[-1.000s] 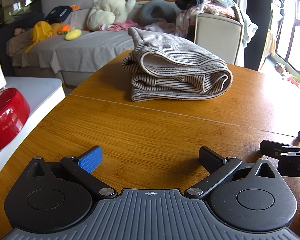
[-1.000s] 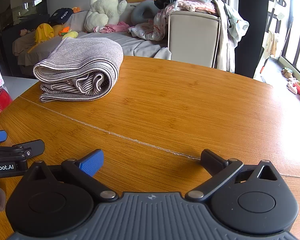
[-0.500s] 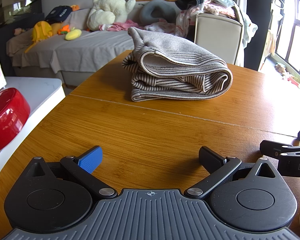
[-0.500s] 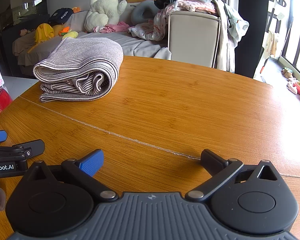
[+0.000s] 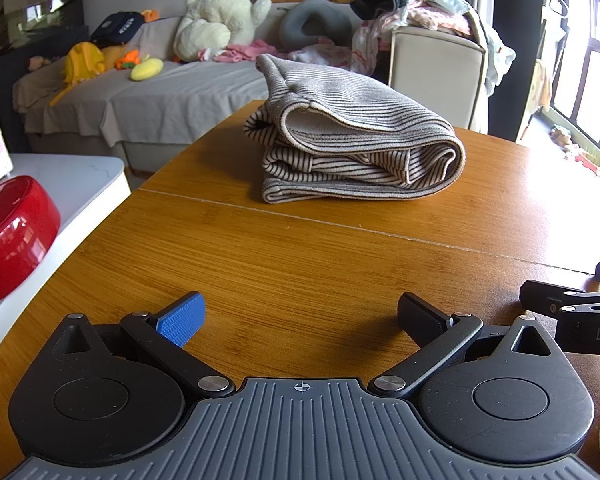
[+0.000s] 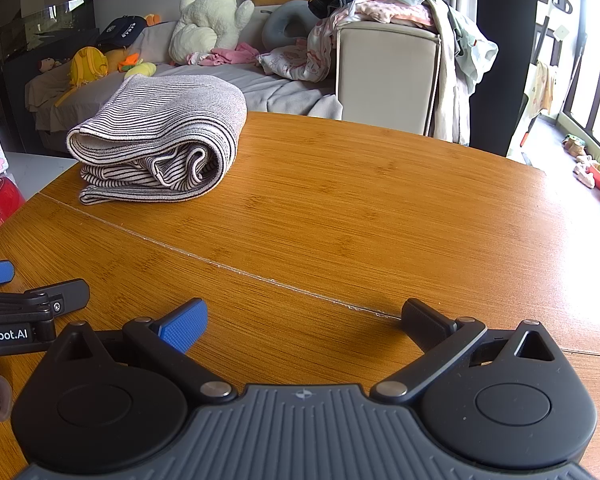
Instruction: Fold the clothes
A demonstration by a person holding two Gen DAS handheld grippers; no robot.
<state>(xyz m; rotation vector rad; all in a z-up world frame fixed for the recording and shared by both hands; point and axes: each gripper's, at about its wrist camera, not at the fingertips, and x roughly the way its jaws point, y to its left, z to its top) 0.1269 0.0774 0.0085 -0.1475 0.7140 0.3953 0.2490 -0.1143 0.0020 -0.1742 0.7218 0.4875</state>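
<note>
A folded striped beige garment [image 5: 352,148] lies on the far part of the wooden table [image 5: 260,264]. It also shows in the right wrist view [image 6: 160,148] at the far left of the table [image 6: 380,216]. My left gripper [image 5: 300,314] is open and empty, low over the near table, well short of the garment. My right gripper [image 6: 304,320] is open and empty too, near the table's front. Each gripper shows at the edge of the other's view: the right one [image 5: 572,304], the left one [image 6: 20,300].
A red bowl [image 5: 12,236] sits on a white side table [image 5: 80,184] to the left. Behind the table are a sofa [image 5: 172,96] with plush toys and a beige chair [image 6: 388,76] piled with loose clothes. Windows are at the right.
</note>
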